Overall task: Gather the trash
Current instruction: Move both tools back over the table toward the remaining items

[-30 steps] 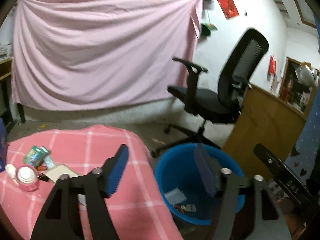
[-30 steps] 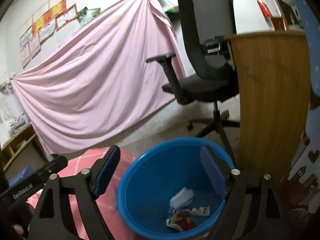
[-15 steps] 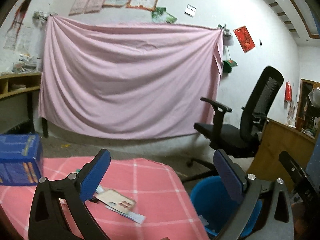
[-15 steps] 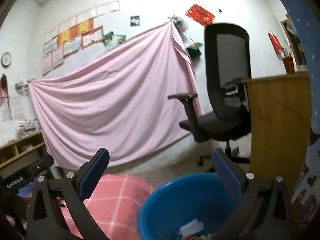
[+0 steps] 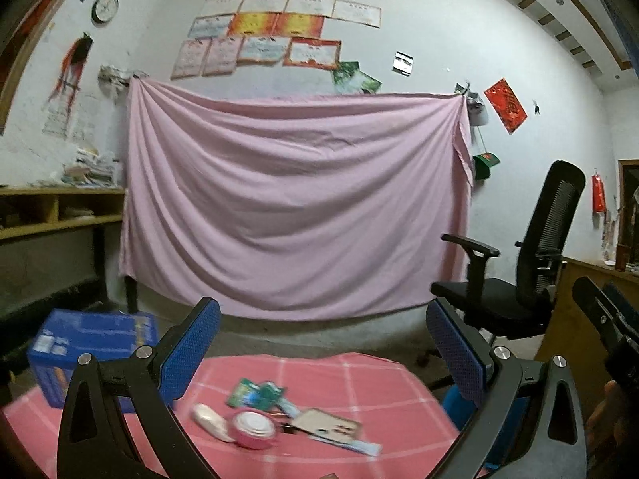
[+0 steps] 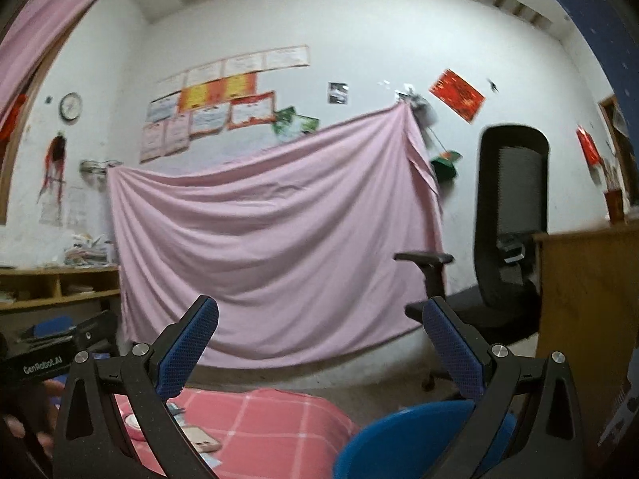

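Observation:
Trash lies on the pink checked tablecloth [image 5: 359, 375]: a pink-rimmed round cup [image 5: 254, 433], a white wrapper [image 5: 209, 421], a green packet [image 5: 255, 393], a tan card [image 5: 327, 429] and a pale strip [image 5: 351, 445]. My left gripper [image 5: 319, 351] is open and empty, raised above and in front of them. My right gripper [image 6: 319, 349] is open and empty, raised above the blue bin [image 6: 403, 439]. The card [image 6: 201, 441] and cup [image 6: 133, 425] show in the right wrist view. The bin's edge [image 5: 453, 403] peeks out beside the table.
A blue box [image 5: 92, 351] stands at the table's left. A black office chair [image 5: 531, 271] and a wooden desk [image 6: 587, 311] are on the right. A pink sheet [image 5: 295, 207] hangs on the far wall. Wooden shelves [image 5: 56, 215] stand at left.
Both grippers have tilted up and back from over the bin. The left view has swung left toward the table's trash; the bin's inside is out of sight.

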{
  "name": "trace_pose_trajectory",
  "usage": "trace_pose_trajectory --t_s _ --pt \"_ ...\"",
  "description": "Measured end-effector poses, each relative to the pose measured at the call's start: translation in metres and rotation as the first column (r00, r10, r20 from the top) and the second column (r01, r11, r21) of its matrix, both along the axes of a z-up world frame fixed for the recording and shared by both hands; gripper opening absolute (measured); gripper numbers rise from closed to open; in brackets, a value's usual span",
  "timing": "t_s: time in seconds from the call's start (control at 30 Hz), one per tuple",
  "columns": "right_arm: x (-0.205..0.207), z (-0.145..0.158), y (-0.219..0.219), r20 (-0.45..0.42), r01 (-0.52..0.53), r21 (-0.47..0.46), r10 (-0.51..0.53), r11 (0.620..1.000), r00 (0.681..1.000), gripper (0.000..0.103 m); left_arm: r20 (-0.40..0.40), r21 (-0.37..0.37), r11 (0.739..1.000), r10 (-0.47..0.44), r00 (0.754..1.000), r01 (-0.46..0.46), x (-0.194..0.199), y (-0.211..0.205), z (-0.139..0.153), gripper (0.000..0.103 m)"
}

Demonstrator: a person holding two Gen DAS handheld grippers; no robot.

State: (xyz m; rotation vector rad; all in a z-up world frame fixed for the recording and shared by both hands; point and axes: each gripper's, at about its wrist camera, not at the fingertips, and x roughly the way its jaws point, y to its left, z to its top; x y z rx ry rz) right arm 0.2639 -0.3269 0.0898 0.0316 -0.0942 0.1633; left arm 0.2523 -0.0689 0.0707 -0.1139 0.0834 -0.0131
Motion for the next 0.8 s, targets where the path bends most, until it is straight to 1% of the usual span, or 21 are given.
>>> trace_pose_trajectory --t_s 0.17,0.37,0.63,0.8 --pt "0.001 -0.002 0.024 0.007 -0.051 -0.046 0.051 0.998 0.999 0.103 0.001 0.024 0.998 0.052 0.999 -0.052 -0.010 0.024 -0.009 0.101" --pt "0.007 -0.007 0.056 -0.007 -0.096 -0.094 0.096 0.991 0.995 0.103 -0.017 0.044 0.993 0.107 0.994 -0.107 -0.020 0.052 -0.024 0.101" --pt "0.021 -0.021 0.090 -0.068 -0.149 -0.152 0.140 0.977 0.988 0.103 -0.062 0.045 0.988 0.149 0.987 -0.146 -0.022 0.079 -0.046 0.101" --pt "0.031 -0.032 0.103 -0.137 -0.169 -0.189 0.145 0.967 0.980 0.103 -0.121 0.036 0.991 0.134 0.984 -0.130 -0.017 0.091 -0.060 0.101"
